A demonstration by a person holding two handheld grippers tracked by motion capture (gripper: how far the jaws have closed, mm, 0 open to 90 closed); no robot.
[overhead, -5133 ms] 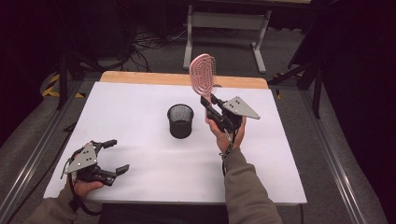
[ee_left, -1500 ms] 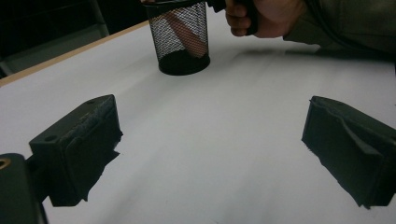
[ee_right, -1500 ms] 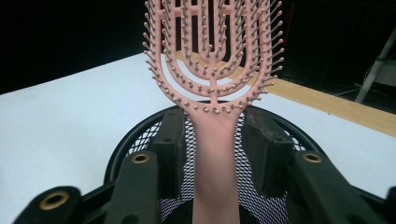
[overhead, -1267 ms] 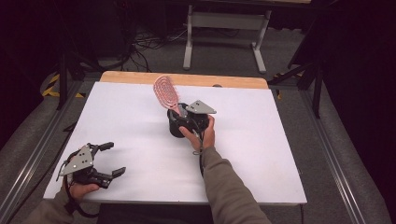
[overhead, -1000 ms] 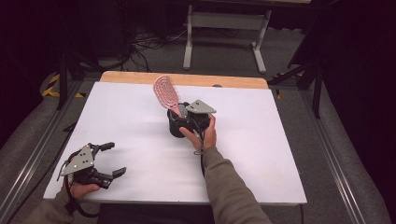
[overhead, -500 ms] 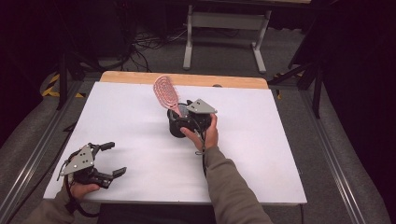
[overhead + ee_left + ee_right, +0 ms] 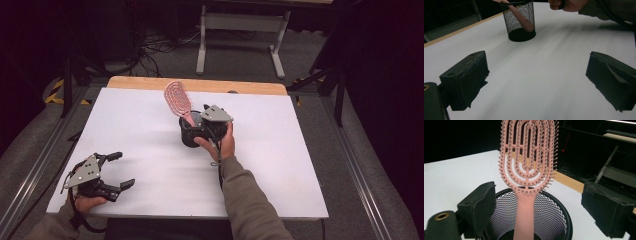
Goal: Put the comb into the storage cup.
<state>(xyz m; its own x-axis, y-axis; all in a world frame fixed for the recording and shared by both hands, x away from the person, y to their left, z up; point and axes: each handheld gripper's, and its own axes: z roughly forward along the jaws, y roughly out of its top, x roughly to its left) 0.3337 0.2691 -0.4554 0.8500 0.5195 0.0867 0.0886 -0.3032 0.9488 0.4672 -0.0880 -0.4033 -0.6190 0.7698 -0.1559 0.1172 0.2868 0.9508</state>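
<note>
The white table (image 7: 280, 165) is carrying a black mesh pen cup (image 7: 191, 134) near its middle, and a pink vented hairbrush (image 7: 178, 101) is standing in that cup, handle down, head rising above the rim and leaning toward the far left. Its long axis is running from the cup's floor up and away from the person.

The right gripper (image 7: 202, 131) is hovering right at the cup's near-right rim, with the right hand (image 7: 220, 145) behind it. In the right gripper view its jaws are standing spread, one on each side of the brush handle and clear of it, so the right gripper (image 7: 554, 207) is gripping nothing. Judging from this, the brush is already resting in the cup, and the move ahead is probably a straight pull back toward the person without nudging the handle or tipping the light cup.

The left gripper (image 7: 107, 170) is sitting well apart at the near-left corner, jaws also spread and empty, so the right hand is far the nearer one.

The left gripper view is showing what the others are not: through the mesh cup (image 7: 520, 21), the handle (image 7: 522, 18) is slanting across the inside, its end down near the base. The right gripper view is showing the bristles facing the camera.
</note>
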